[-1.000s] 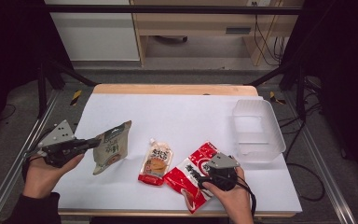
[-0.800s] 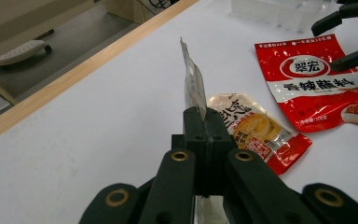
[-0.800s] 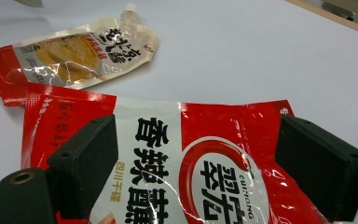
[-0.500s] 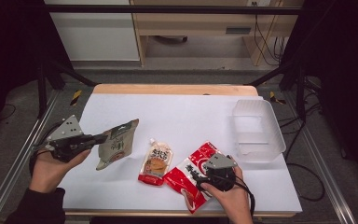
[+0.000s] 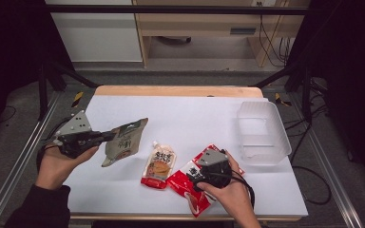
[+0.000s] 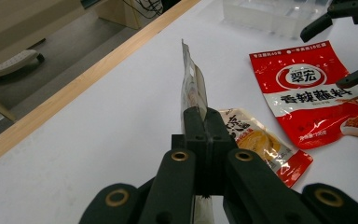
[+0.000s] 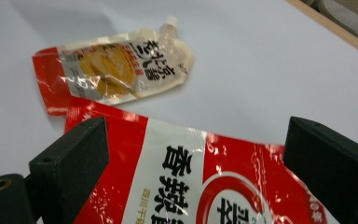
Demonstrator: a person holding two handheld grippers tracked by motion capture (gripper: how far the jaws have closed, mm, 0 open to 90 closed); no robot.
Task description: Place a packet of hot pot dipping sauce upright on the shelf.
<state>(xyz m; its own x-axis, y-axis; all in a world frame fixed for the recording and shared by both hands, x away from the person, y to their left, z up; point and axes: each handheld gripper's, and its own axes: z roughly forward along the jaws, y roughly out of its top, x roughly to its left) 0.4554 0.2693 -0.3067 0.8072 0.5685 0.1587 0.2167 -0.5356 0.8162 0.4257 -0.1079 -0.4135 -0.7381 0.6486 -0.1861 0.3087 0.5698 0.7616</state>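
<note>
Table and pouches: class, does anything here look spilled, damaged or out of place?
Nothing is spilled or torn. The green pouch is off the table, pinched at one edge in the shut left gripper. The red pouch lies flat under the open right gripper, overlapping the spouted pouch.

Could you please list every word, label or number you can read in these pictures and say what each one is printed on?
"翠宏": in the white circle on the red sauce packet.
"香辣蘸料": large black characters on the same red packet.
Spouted yellow sauce pouch: black characters, too blurred to read surely.
Grey-green pouch held in the left tongs: print too small to read.
</note>
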